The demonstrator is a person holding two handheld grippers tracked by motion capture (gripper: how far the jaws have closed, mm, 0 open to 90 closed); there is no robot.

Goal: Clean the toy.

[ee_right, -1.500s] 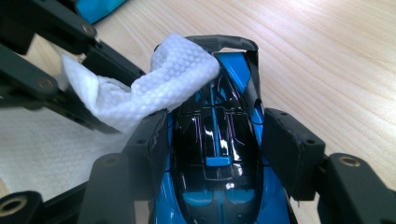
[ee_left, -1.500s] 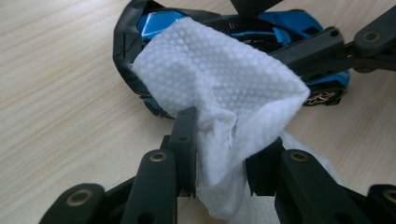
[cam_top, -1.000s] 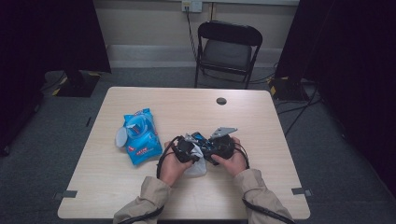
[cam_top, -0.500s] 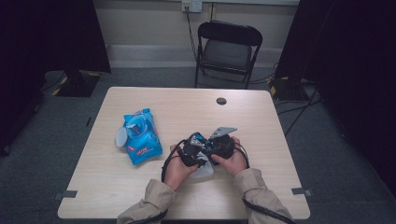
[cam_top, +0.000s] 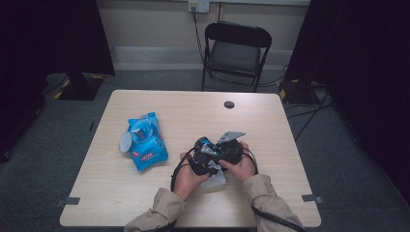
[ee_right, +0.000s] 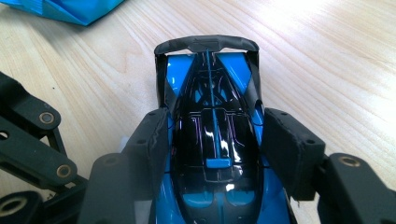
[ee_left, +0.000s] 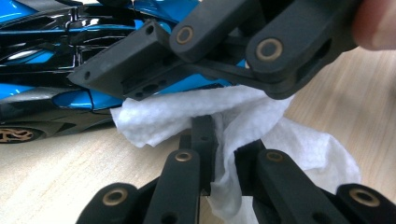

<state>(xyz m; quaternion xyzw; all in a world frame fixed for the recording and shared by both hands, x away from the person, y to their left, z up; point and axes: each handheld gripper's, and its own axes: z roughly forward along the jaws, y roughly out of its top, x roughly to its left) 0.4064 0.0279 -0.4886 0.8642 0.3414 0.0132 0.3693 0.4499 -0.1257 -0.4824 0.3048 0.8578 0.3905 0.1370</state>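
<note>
On the left half of the light wood table (cam_top: 270,125), in the high view, lies a blue wipes packet (cam_top: 146,141) with its round lid flap turned out to its left side; it sits well apart from both hands.

Toward the middle, near the person's edge, the left hand (cam_top: 185,176) carries the left gripper (cam_top: 202,162). The left gripper view shows its jaws closed on a crumpled white wipe (ee_left: 205,109); the cloth bunches up between the two black fingers (ee_left: 203,135) and spills out to either side. The wipe rests against the flank of the blue and black toy car (ee_left: 51,70), just under the linkage of the other gripper.

Further right, the right hand (cam_top: 240,164) carries the right gripper (cam_top: 228,151), with its grey three-cornered plate on top. In the right gripper view its jaws clamp the toy car across its body, one pad (ee_right: 152,137) against each side. The car's black rear wing (ee_right: 206,44) points away from the camera, over the table surface. A corner of the blue packet shows at that view's upper left.

Behind the table stands a black folding chair (cam_top: 235,53).
</note>
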